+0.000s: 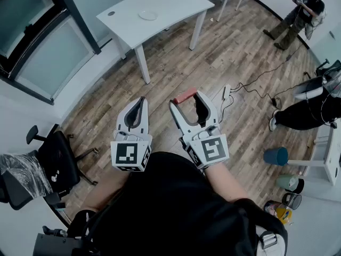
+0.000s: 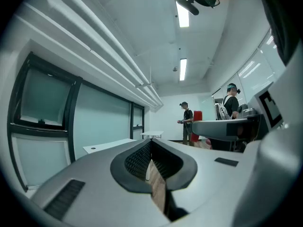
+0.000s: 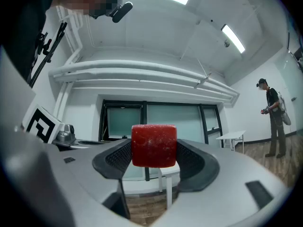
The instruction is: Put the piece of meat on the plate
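Pickup is done: the right gripper point(image 1: 187, 100) pinches the piece of meat point(image 3: 154, 145) at its jaw tips, held in the air. The left gripper point(image 1: 138, 103) is pressed together with nothing in it, just beside the right one. Left to do: carry over and release. The plate point(image 1: 148, 15) sits on the white table point(image 1: 176, 1), well ahead of both grippers. I can't make out the plate in either gripper view; the meat blocks the middle of the right one. Whether the plate is bare is too small to tell.
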